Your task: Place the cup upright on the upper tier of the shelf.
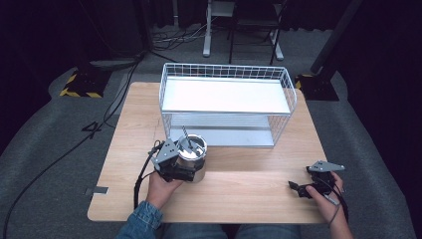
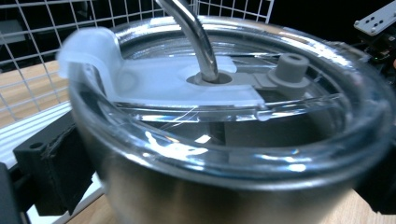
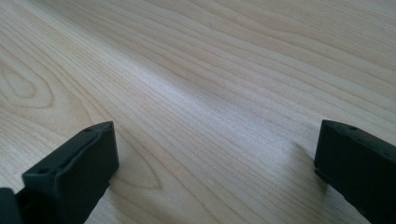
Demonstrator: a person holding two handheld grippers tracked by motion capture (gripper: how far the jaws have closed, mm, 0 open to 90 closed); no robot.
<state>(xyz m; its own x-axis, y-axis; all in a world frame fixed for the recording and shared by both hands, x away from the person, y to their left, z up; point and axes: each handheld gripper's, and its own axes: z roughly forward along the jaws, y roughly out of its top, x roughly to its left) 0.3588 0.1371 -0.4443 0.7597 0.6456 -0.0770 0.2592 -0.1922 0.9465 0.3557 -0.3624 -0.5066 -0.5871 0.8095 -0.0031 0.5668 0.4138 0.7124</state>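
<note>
A steel tumbler (image 1: 195,154) with a clear lid (image 2: 187,84) and a bent metal straw (image 2: 198,42) stands at the table's front left, just before the wire rack. My left gripper (image 1: 190,172) is shut on the tumbler (image 2: 233,186), one black jaw against each side of its wall. I cannot tell whether the cup rests on the wood or hangs slightly above it. My right gripper (image 1: 297,188) lies low at the front right, open. In the right gripper view its fingers (image 3: 74,168) stand wide apart over bare wood, with nothing between them.
A white wire rack (image 1: 226,112) with two shelves occupies the far half of the wooden table (image 1: 249,194), its open front facing me. Chair and stand legs and cables sit on the grey floor beyond.
</note>
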